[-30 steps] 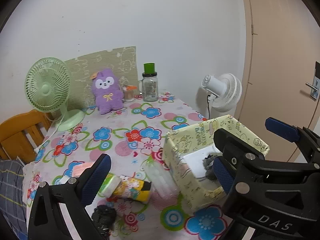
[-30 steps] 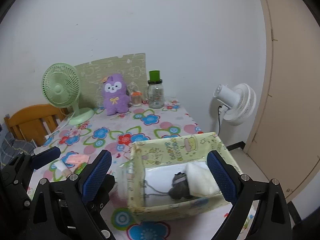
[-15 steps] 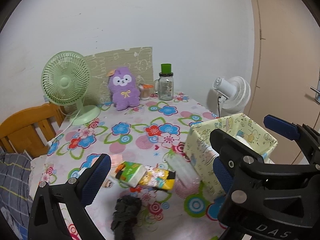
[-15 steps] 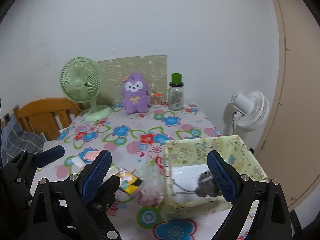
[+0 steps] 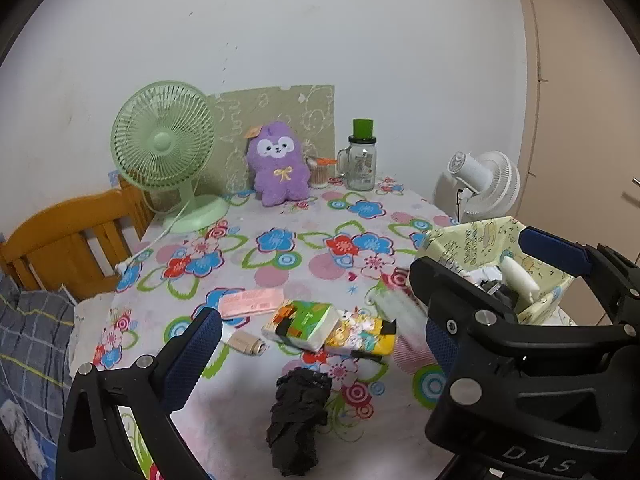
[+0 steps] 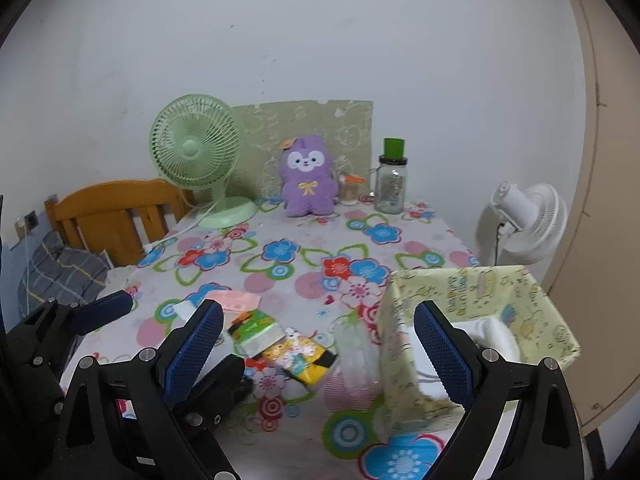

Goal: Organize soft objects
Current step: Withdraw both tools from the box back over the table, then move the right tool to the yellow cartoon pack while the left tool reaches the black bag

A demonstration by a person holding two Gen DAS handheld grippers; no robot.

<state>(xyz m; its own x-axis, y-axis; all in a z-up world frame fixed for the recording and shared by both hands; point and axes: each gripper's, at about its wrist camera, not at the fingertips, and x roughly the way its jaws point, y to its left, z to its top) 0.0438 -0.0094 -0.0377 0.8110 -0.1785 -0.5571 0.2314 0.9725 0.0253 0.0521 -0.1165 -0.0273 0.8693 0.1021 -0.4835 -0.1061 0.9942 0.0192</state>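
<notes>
A crumpled black soft thing (image 5: pixel 298 420) lies on the flowered tablecloth, just below my left gripper (image 5: pixel 316 352), which is open and empty. Beyond it lie a green tissue pack (image 5: pixel 304 322), a yellow tissue pack (image 5: pixel 360 338), a pink pack (image 5: pixel 250 302) and a clear plastic pack (image 5: pixel 400 312). The yellow patterned box (image 6: pixel 472 288) stands at the right with a white cloth (image 6: pixel 496 332) in it. My right gripper (image 6: pixel 320 352) is open and empty, its right finger over the box's near wall. A purple plush (image 6: pixel 308 178) sits at the back.
At the back stand a green desk fan (image 5: pixel 164 148) and a glass jar with a green lid (image 5: pixel 362 160). A white fan (image 6: pixel 524 216) is beyond the table's right edge. A wooden chair (image 5: pixel 72 240) and a plaid cushion (image 6: pixel 64 272) are at the left.
Both grippers have pulled back and swung left, so the box now sits further right in each view. The black soft thing has come fully into the left wrist view.
</notes>
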